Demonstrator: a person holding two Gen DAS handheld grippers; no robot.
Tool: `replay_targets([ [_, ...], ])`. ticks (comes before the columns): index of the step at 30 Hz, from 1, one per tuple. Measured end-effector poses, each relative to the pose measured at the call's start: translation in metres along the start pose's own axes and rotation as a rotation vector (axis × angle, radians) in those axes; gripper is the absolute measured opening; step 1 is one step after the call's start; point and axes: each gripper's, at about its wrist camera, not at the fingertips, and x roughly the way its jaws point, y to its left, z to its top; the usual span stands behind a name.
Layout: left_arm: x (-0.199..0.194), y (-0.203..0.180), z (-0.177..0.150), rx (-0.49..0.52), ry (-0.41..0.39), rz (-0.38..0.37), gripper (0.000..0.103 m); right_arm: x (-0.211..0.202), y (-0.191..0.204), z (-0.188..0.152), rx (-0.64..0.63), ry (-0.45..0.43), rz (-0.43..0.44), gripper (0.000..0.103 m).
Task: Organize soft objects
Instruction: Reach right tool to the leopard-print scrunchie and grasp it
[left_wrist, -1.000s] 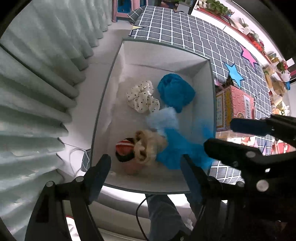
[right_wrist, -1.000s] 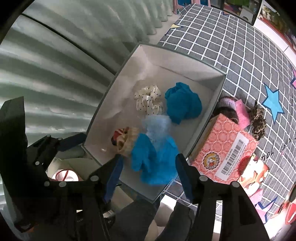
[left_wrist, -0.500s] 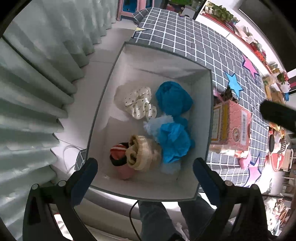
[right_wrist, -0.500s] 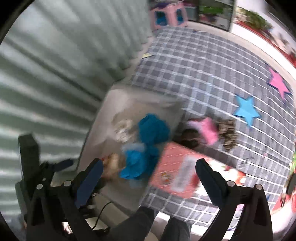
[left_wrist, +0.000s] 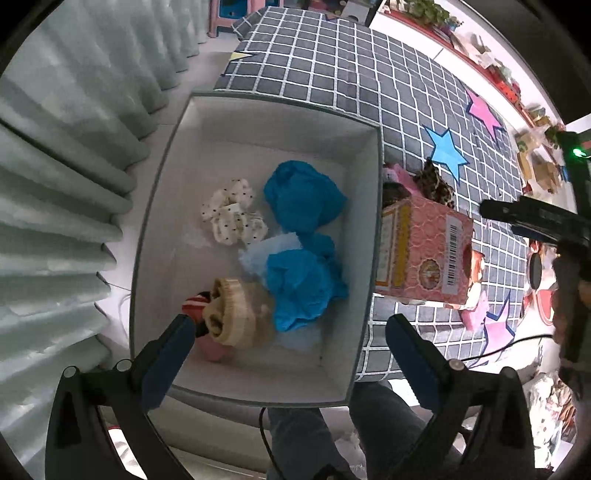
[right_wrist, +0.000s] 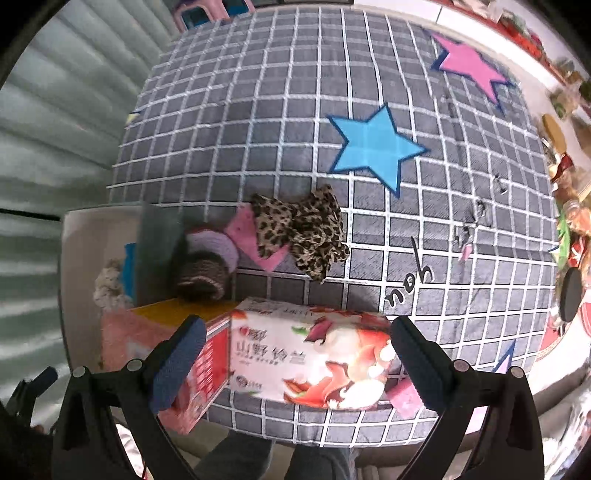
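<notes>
Nearest, the left gripper (left_wrist: 284, 343) and right gripper (right_wrist: 295, 354) hang with fingers spread wide, holding nothing. Inside the white box (left_wrist: 365, 258) lie blue cloths (left_wrist: 303, 284), a knitted piece (left_wrist: 236, 314) and a dotted scrunchie (left_wrist: 232, 218). Beyond its wall, a leopard-print cloth (right_wrist: 306, 232), pink cloth (right_wrist: 243, 232) and knitted items (right_wrist: 207, 269) seemingly remain unsorted on the checked mat (right_wrist: 295, 110).

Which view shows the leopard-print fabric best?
The right wrist view: the leopard-print fabric lies whole and unobstructed on the checked rug, near frame centre. The left wrist view shows only a small part behind the pink carton.
</notes>
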Motion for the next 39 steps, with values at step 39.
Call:
replay_targets([
  [39,-0.011,-0.099,0.047,0.068,0.063,0.060,0.103,0.124,-0.150,0.036,0.132,0.121,-0.063,0.101],
])
